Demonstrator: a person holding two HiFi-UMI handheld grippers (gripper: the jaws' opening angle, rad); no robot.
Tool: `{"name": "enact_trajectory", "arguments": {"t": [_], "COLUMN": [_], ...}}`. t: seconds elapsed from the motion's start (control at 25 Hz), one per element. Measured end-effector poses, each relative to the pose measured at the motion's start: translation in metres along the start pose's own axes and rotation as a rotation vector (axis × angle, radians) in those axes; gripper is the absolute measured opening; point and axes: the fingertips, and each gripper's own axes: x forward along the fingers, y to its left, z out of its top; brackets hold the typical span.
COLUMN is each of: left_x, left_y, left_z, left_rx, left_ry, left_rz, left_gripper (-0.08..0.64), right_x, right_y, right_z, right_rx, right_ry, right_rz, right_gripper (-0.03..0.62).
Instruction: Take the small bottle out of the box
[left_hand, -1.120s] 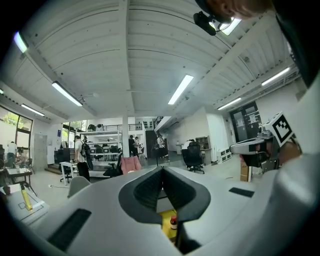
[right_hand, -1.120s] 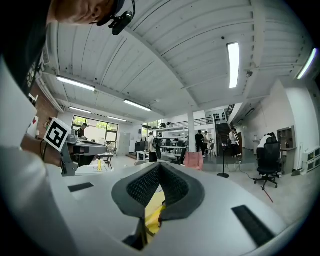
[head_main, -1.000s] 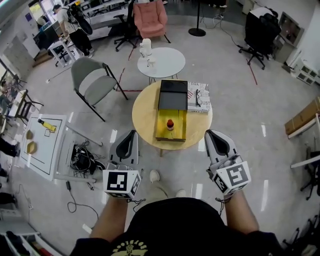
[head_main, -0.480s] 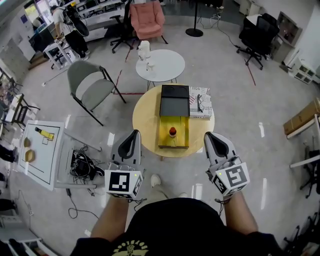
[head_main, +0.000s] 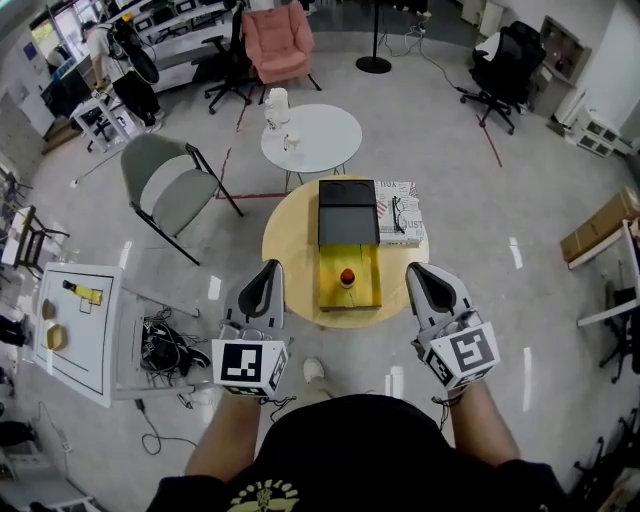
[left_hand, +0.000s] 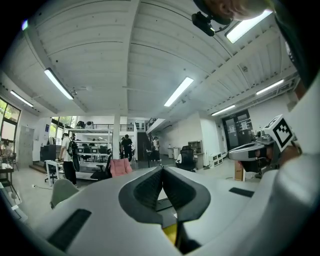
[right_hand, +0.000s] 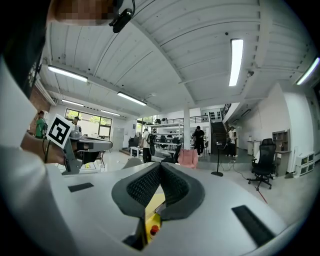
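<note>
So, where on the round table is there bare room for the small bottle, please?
Left of the yellow box and black lid, bare wood runs to the table rim. The printed box with glasses crowds the right.

Open-plan lab-cum-office, by the look of it — polished grey floor (head_main: 470, 200), swivel chairs (head_main: 497, 62), desks crowded with equipment (head_main: 190, 20) along the far wall, cable tangle (head_main: 160, 340) underfoot, strip lights (left_hand: 179, 91) overhead, a railed mezzanine (right_hand: 172, 120) at the back.

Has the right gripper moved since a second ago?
Yes. The right gripper has advanced toward the round wooden table, whose near edge now lies further back alongside it.
</note>
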Motion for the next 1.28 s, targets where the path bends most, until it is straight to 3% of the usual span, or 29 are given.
{"name": "enact_trajectory", "arguments": {"t": [0.6, 1.08, 1.28], "left_x": [0.059, 0.078, 0.080], "left_y": [0.039, 0.074, 0.085], "left_z": [0.013, -0.007, -0.012], "left_rx": [0.001, -0.013, -0.030], "left_ry": [-0.036, -0.036, -0.038], "left_rz": [-0.103, -0.202, -0.208], "left_gripper": [0.014, 0.014, 0.014], "right_x": [0.052, 0.085, 0.092], "right_y": [-0.008, 0.004, 0.017], "right_z": [0.026, 0.029, 0.025], "right_rx": [-0.025, -0.042, -0.056], "right_ry": [-0.009, 0.009, 0.047], "right_rz": [-0.089, -0.185, -0.182], "right_gripper": [0.014, 0.015, 0.015]}}
